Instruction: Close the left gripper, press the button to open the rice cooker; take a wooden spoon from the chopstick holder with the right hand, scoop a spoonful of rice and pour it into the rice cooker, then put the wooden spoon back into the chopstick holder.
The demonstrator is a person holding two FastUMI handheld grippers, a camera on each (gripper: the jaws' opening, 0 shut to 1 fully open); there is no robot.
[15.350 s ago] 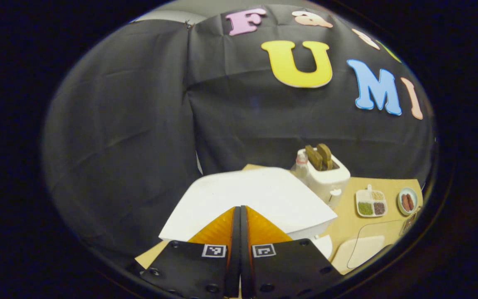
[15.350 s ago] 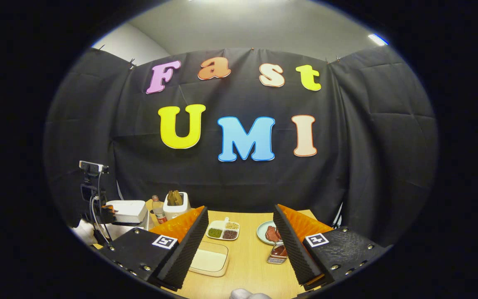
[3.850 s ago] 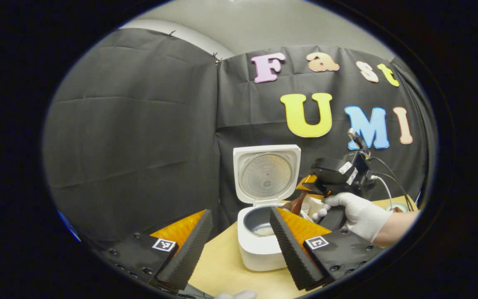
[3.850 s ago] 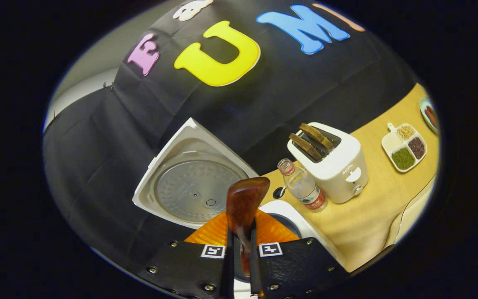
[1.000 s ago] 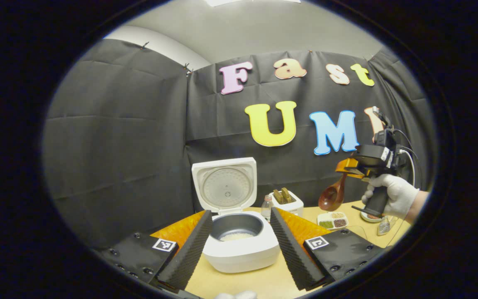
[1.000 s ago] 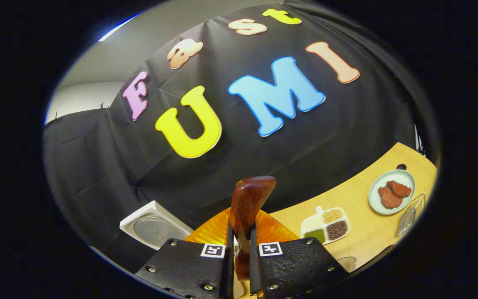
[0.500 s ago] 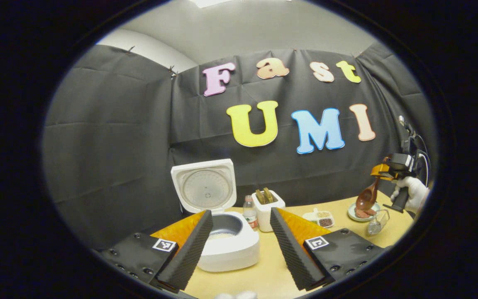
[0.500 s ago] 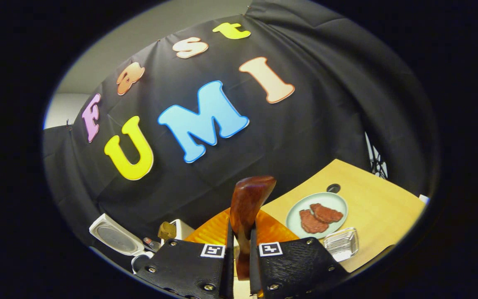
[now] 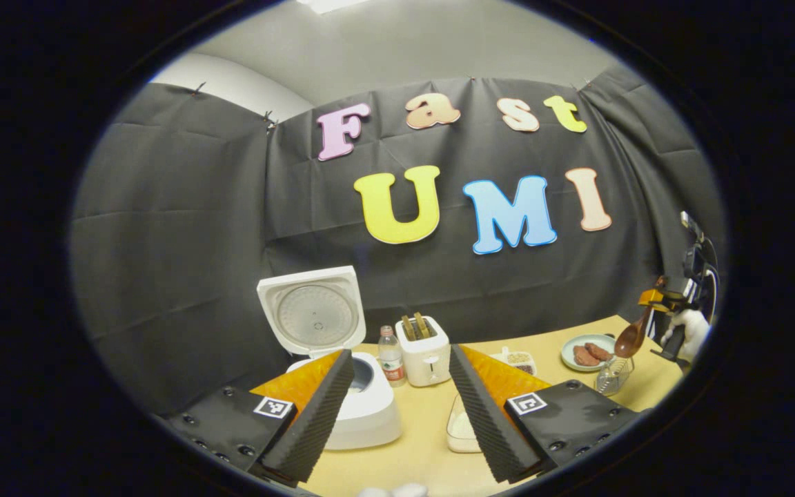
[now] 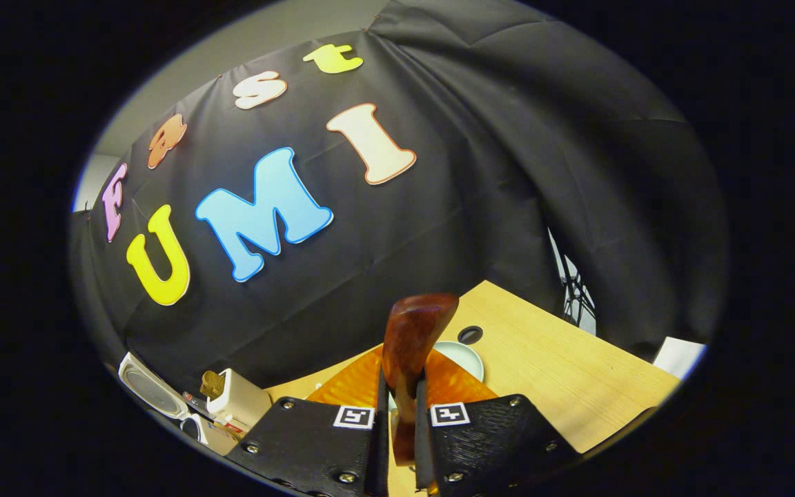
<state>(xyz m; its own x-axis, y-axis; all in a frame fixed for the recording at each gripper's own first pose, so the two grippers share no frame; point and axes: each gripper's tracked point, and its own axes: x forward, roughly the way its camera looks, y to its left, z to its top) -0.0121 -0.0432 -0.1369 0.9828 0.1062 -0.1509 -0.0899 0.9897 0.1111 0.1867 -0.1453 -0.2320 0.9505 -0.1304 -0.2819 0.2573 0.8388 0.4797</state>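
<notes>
My left gripper (image 9: pixel 397 414) is open over the near table with nothing between its fingers. Behind its left finger stands the white rice cooker (image 9: pixel 370 421), its lid (image 9: pixel 311 310) raised. Far right in the left gripper view, a gloved hand (image 9: pixel 689 330) holds my right gripper (image 9: pixel 654 298), which is shut on the dark wooden spoon (image 9: pixel 629 338). The spoon's bowl hangs just above the wire chopstick holder (image 9: pixel 611 376). In the right gripper view the spoon (image 10: pixel 415 331) stands up between the shut fingers of the right gripper (image 10: pixel 401 397). A white rice container (image 9: pixel 463 428) lies by my left gripper's right finger.
A bottle (image 9: pixel 390 355) and a white toaster (image 9: pixel 425 348) stand right of the cooker. A divided grain tray (image 9: pixel 518 357) and a plate of meat (image 9: pixel 587 352) sit farther right. In the right gripper view a plate (image 10: pixel 465 357) shows behind the spoon and bare table (image 10: pixel 563 373) lies to the right.
The right gripper has carried the spoon to the right, away from the cooker, to above the wire holder. The left gripper view has swung right; that gripper stays open.
</notes>
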